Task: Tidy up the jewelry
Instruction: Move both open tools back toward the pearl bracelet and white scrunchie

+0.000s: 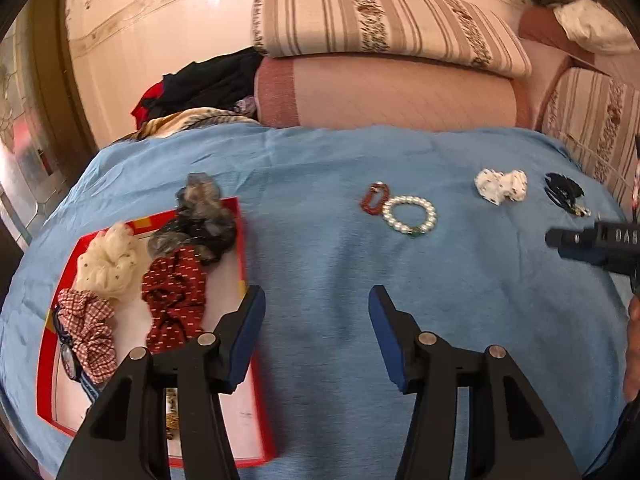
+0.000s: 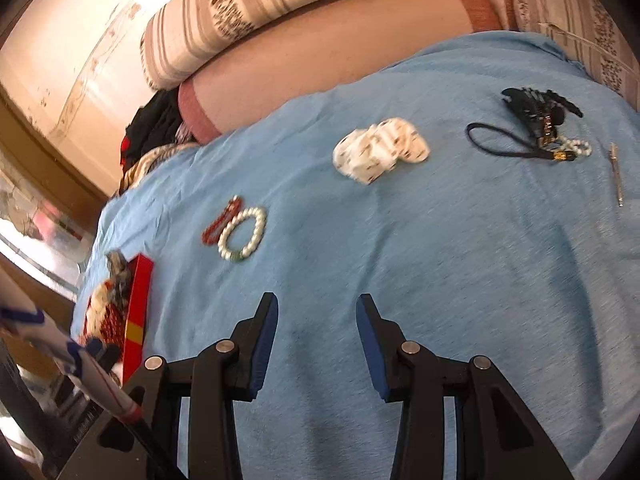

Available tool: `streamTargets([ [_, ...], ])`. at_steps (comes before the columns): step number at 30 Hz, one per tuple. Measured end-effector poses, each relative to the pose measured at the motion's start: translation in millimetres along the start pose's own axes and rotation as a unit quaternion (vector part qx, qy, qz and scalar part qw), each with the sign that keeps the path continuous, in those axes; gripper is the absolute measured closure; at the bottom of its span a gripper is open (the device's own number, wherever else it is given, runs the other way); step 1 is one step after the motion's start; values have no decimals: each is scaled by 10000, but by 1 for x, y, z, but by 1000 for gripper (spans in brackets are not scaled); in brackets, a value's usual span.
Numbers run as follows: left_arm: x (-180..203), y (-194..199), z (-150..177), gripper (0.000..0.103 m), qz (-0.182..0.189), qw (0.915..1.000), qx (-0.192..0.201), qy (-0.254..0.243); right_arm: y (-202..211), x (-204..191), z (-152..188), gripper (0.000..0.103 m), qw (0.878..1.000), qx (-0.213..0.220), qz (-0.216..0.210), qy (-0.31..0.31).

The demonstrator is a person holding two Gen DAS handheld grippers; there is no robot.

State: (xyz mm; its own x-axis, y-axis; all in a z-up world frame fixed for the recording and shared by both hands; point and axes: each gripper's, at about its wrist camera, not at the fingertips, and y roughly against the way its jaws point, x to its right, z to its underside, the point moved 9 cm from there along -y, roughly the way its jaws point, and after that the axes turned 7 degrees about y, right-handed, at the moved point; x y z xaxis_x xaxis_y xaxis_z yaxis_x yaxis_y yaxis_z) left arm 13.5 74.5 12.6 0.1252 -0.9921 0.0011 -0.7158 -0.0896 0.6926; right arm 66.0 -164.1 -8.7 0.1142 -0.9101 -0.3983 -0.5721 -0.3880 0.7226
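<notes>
Nearest the left wrist camera, the left claw [image 1: 316,300] hovers with its blue-padded fingers spread apart and nothing between them, above the blue cloth [image 1: 328,264] that covers the bed. Its left finger [image 1: 248,328] overlaps the right edge of the red tray [image 1: 44,364], which serves as the landmark.

Inside the tray lie a cream scrunchie [image 1: 108,264], a grey scrunchie [image 1: 200,220] at the far corner that spills over the far rim, a dark red patterned scrunchie [image 1: 176,300], a red checked scrunchie [image 1: 88,328] and a watch [image 1: 70,360] on the near-left side.

To the right of the tray, out on the cloth, a pearl bracelet [image 1: 409,215] lies touching a small red clip [image 1: 374,198]. Farther right of the tray sits a white printed scrunchie [image 1: 500,186], and beyond it a black hair claw clip [image 1: 562,192] with a black band beside it. In the right wrist view a thin metal pin [image 2: 616,180] lies just past that clip.

On the far right of the tray, the right claw [image 2: 317,312] also hangs above bare cloth, fingers apart and empty. Striped cushions [image 1: 384,24] lean against the wall behind the bed.
</notes>
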Motion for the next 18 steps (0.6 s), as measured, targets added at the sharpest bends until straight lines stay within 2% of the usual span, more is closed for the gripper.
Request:
streamTargets([
  [6, 31, -6, -2, 47, 68, 9998, -124, -131, 12, 15, -25, 59, 9996, 212, 13, -187],
  [12, 58, -25, 0, 44, 326, 9981, -524, -45, 14, 41, -67, 58, 9979, 474, 359, -238],
  [14, 64, -33, 0, 42, 402, 9970, -661, 20, 13, 48, -67, 58, 9976, 530, 363, -275],
  [18, 72, -52, -6, 36, 460, 9951, -852, 176, 5, 57, -61, 58, 9983, 372, 171, -419],
])
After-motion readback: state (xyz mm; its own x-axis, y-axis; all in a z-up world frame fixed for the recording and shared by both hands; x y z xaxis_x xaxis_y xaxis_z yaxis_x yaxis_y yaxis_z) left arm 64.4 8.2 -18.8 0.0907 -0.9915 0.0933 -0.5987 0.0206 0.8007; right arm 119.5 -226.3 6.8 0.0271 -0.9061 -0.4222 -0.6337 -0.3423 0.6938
